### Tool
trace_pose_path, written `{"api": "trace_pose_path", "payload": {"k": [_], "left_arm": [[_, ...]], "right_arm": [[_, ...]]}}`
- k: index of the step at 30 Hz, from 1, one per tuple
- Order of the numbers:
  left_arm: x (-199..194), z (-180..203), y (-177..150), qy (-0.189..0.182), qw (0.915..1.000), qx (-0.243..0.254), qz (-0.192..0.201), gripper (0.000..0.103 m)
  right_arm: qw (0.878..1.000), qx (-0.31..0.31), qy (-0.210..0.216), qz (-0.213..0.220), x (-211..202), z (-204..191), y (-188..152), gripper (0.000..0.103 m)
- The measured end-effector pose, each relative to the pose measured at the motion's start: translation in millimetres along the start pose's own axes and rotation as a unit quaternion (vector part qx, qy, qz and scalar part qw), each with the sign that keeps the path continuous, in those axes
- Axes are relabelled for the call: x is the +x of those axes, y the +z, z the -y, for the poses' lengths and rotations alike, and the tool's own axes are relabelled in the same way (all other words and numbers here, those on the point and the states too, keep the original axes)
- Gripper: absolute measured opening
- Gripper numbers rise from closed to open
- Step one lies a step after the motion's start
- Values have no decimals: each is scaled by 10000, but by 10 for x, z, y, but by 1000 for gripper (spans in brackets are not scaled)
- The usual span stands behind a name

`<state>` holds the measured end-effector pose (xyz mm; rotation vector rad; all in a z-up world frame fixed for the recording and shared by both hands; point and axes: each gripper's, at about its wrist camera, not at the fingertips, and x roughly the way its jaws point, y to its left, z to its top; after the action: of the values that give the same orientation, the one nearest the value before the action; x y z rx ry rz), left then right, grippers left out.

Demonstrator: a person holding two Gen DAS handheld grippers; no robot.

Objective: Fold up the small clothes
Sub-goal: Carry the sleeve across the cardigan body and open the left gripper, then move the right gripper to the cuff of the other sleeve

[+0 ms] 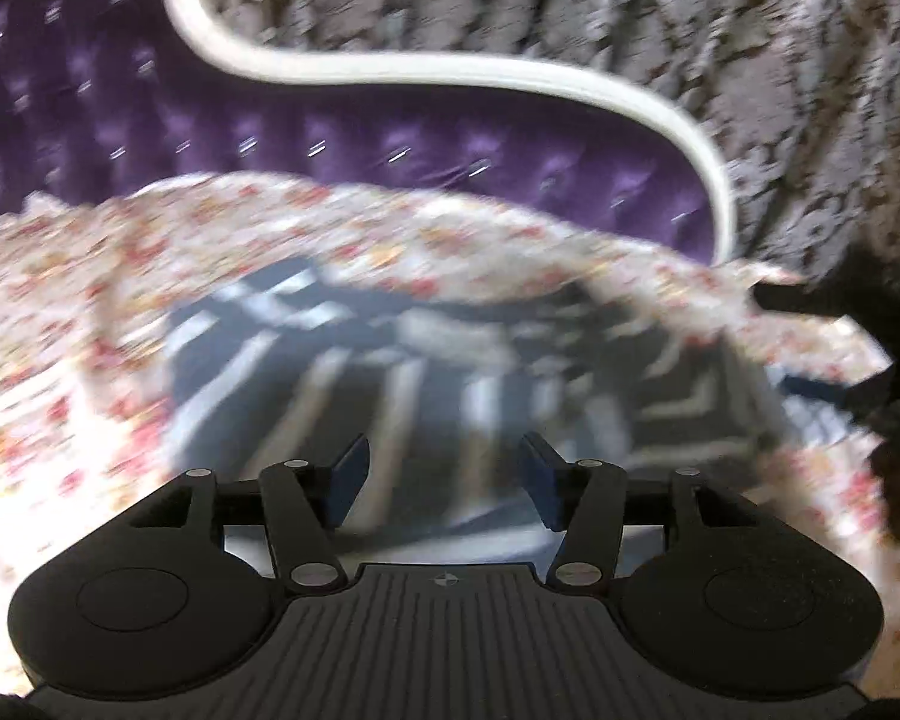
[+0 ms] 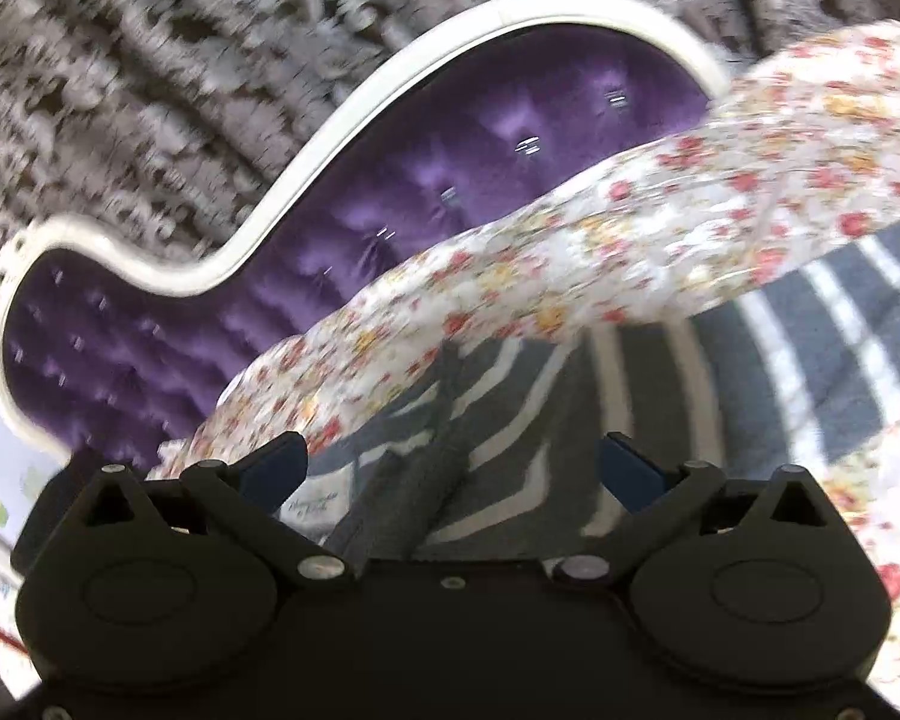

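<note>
The striped garment (image 1: pixel 450 372) lies spread on the floral sheet (image 1: pixel 78 324) of the bed, its far edge near the purple headboard (image 1: pixel 330 138). Both views are blurred, so fine detail of hems and sleeves cannot be made out.

The left gripper (image 1: pixel 444 474) hovers over the near part of the garment with its jaws wide apart and nothing between them. The right gripper (image 2: pixel 450 468) is likewise wide open and holds nothing; in its view a dark grey strip of cloth (image 2: pixel 414 462), perhaps a sleeve or a fold, runs up between the fingers, but whether it touches them I cannot tell. At the right edge of the left view a dark shape, probably the right gripper, sits at the garment's side.

The step in hand looks like reaching for a grip before a fold. To do it well, each gripper should come down on a near corner or hem, pinch only the garment's cloth and not the sheet beneath, then lift both sides evenly so the stripes stay parallel.
</note>
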<state>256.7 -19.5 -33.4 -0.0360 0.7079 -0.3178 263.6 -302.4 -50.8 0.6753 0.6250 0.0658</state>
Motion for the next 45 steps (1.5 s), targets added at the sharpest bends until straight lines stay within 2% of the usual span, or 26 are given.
{"api": "trace_pose_path", "payload": {"k": [6,10,13,17,21,25,29,36,38,42,43,45], "left_arm": [[95,-391,-196,255,9991,-113,-329,53],[69,-447,-234,214,9995,-80,-228,54],[75,-400,-203,193,9990,49,-396,60],[97,-403,-204,143,9987,75,-478,65],[116,-450,-204,39,9987,-55,-502,68],[124,-481,-186,-8,9984,-224,-524,70],[120,-533,-168,-109,9975,-446,-546,71],[117,-643,-138,-272,9941,-880,-579,71],[111,-637,-138,-256,9942,-862,-586,71],[97,-635,-142,-245,9944,-825,-607,71],[89,-638,-142,-248,9943,-831,-620,71],[74,-653,-141,-267,9940,-852,-636,71]], "right_arm": [[9974,-662,-140,-242,199,-243,-199,102],[9919,-1193,-326,-287,299,-408,-351,103],[9830,-1759,-513,-114,308,-568,-471,102],[9628,-2526,-937,198,384,-808,-595,102],[9620,-2545,-985,44,577,-993,-580,102],[9484,-2838,-1359,-390,837,-1090,-650,102],[9403,-2849,-1739,-657,718,-925,-727,102],[9454,-2478,-2008,-665,171,-599,-752,102],[9492,-2458,-1897,-509,75,-597,-727,102],[9651,-2158,-1459,-285,9,-538,-628,100],[9686,-2082,-1334,-278,27,-509,-602,97],[9726,-1951,-1222,-329,96,-447,-561,75]]}}
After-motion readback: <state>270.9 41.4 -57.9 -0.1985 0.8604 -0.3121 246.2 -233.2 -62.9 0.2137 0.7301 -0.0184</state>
